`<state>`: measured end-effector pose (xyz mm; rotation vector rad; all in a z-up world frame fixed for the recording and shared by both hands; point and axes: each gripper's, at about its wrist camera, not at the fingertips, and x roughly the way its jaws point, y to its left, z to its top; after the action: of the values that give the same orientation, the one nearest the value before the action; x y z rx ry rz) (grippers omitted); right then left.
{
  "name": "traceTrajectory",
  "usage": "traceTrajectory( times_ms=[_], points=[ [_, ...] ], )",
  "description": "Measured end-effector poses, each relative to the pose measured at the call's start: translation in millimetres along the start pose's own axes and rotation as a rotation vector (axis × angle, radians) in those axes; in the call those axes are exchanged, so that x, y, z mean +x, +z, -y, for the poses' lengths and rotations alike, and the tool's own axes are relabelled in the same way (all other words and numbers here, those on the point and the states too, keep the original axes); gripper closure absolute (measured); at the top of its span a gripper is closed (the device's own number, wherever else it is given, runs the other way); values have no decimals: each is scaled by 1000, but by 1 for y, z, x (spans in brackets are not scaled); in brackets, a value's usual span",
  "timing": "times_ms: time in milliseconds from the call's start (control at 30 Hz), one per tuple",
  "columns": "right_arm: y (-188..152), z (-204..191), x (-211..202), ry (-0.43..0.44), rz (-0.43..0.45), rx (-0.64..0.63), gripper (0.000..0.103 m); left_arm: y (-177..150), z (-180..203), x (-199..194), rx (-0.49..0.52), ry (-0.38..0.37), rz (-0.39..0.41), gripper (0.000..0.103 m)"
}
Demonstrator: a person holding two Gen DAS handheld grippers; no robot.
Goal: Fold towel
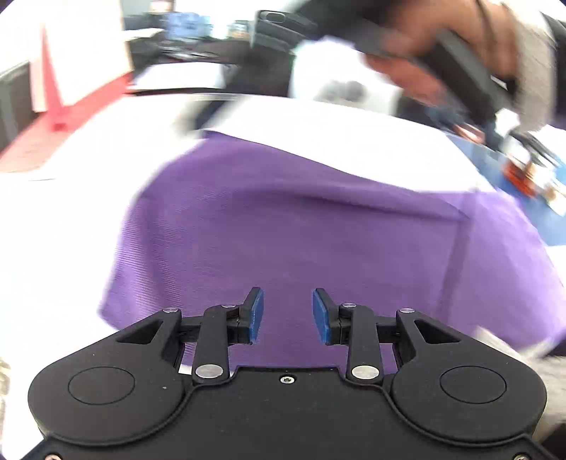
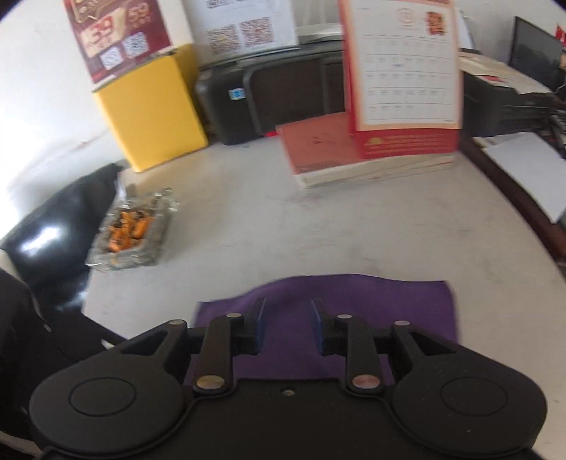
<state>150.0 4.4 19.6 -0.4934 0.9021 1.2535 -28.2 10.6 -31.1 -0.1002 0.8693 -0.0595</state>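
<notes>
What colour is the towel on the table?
Plain purple towel of ribbed cloth; the left wrist view shows it best.

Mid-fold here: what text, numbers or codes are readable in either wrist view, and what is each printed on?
No text reads cleanly in either view.
Dark red poster: large numerals and QR codes, too blurred to quote.
White sheet: two QR codes, small print unreadable.
Desk calendar: a date grid and a red base strip, all too small.
Printer: small blue sticker, unreadable.
Left wrist view: motion blur, nothing legible, and the purple towel carries no label.
</notes>
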Motion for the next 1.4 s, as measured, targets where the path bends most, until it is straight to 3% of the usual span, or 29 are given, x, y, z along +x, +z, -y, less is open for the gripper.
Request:
traceTrajectory(
  times_ms=[233,433,667,967,1100,1200,1400],
  points=[
    [-10,41,50,-140,-94,1,80,21,-56,33,-153,93,-3,73],
    [-5,42,89,-128,-154,-41,80,18,-64,29,-190,85,-4,73],
    [9,28,104,-77,-164,-93,80,-1,-53,11,-175,119,-50,73],
    [21,14,115,-88,-80,-66,80,-21,-46,-11,-153,140,-94,69],
    [14,22,79,-128,23,43,80,-17,-45,-18,-145,152,-112,69],
    [-7,31,8,-152,140,178,79,0,-49,-26,-123,142,-66,69],
    [-100,25,-101,-230,186,394,74,61,-63,-6,-82,86,14,69]
  ],
)
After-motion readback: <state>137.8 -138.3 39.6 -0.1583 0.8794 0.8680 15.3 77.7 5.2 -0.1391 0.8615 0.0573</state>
